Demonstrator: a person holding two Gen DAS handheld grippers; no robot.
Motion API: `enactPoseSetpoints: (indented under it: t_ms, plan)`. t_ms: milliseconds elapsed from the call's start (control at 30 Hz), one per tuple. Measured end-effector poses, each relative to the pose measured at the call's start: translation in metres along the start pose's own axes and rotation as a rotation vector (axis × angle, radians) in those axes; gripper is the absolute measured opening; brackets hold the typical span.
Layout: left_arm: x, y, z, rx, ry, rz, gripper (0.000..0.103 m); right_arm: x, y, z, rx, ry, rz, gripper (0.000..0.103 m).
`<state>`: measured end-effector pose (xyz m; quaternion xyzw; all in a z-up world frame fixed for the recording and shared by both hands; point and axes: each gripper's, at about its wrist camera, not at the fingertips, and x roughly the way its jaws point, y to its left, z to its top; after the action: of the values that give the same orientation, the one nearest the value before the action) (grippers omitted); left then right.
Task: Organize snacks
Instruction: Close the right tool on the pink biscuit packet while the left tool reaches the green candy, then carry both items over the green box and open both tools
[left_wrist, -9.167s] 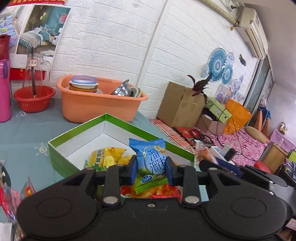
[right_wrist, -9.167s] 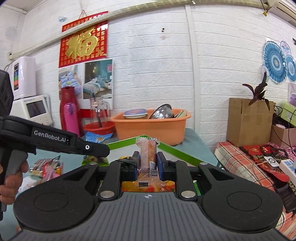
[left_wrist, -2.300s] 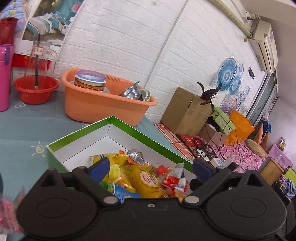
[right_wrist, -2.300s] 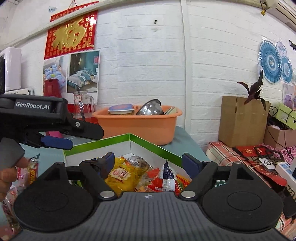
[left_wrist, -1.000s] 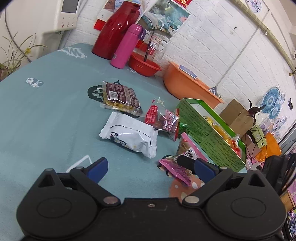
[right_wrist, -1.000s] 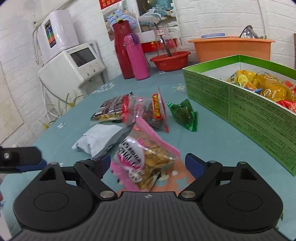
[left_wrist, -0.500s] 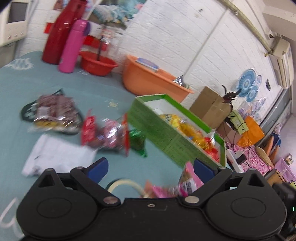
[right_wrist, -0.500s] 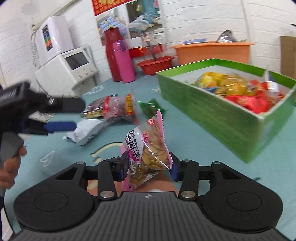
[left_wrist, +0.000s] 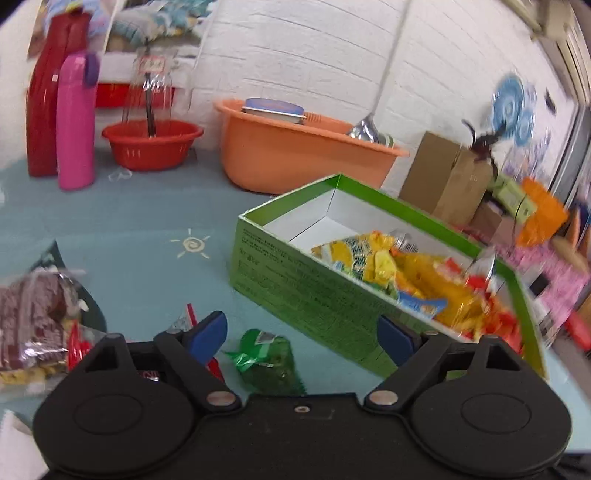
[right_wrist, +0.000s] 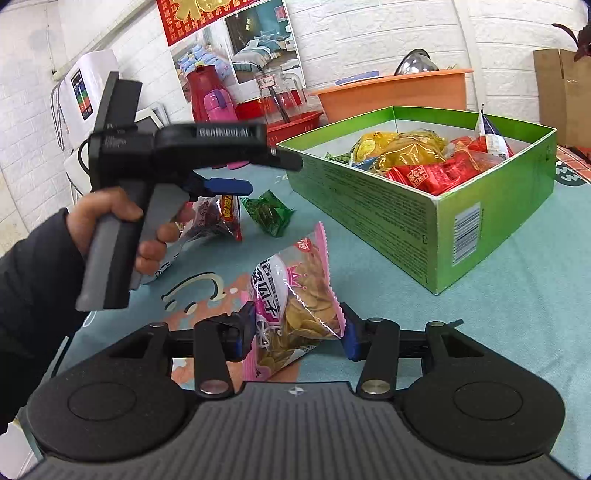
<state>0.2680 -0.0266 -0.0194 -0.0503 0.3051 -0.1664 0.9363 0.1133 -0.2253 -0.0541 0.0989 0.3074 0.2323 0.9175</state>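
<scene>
The right gripper (right_wrist: 297, 334) is pinching a pink-edged clear bag of round crackers (right_wrist: 293, 302), its fingers having just eased slightly, just short of the green cardboard box (right_wrist: 436, 218). Held by its lower part, the slick bag is risking slipping or snagging the box wall. The left gripper (left_wrist: 299, 332) is hanging wide open, empty, above the small green foil packet (left_wrist: 267, 360) beside the box.

2 wrist fisheyes look forward and downward, low and close over the table (left_wrist: 140, 236); both show the green box (left_wrist: 306, 291).
</scene>
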Motion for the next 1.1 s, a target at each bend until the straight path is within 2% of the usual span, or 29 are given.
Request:
enactPoseSetpoints:
  t_ms: [133,233,333,433,633,700,733,867,1033,1100]
  plan:
    - [0.001,-0.018,-0.008,0.135,0.074,-0.008,0.103,0.001,-0.002,0.002,0.004,-0.006,0.006,0.082]
    - [0.017,-0.016,-0.008,0.117,0.109,-0.006,0.103,0.000,-0.002,0.002,0.004,-0.009,0.007,0.082]
    - [0.031,-0.014,-0.007,0.096,0.139,0.034,0.103,-0.003,-0.004,0.001,0.010,-0.012,-0.001,0.082]
    - [0.031,-0.016,-0.009,0.083,0.150,-0.024,0.103,-0.007,-0.007,0.000,0.007,-0.016,-0.018,0.083]
    - [0.025,-0.024,-0.015,0.129,0.150,-0.026,0.102,-0.005,-0.007,0.001,0.012,-0.016,-0.030,0.084]
    - [0.025,-0.028,-0.017,0.152,0.134,0.001,0.095,-0.005,-0.008,0.001,0.022,-0.018,-0.033,0.079]
    - [0.024,-0.030,-0.018,0.170,0.131,0.008,0.081,-0.004,-0.008,0.001,0.026,-0.017,-0.030,0.077]
    - [0.017,-0.024,-0.017,0.075,0.160,-0.068,0.074,-0.007,-0.007,0.000,0.018,-0.022,-0.034,0.072]
    - [-0.011,-0.019,-0.013,0.002,0.133,-0.145,0.073,-0.022,-0.001,0.005,0.003,-0.063,-0.008,0.072]
    - [-0.026,-0.021,-0.005,-0.015,0.097,-0.172,0.072,-0.031,0.002,0.013,-0.016,-0.101,-0.009,0.072]
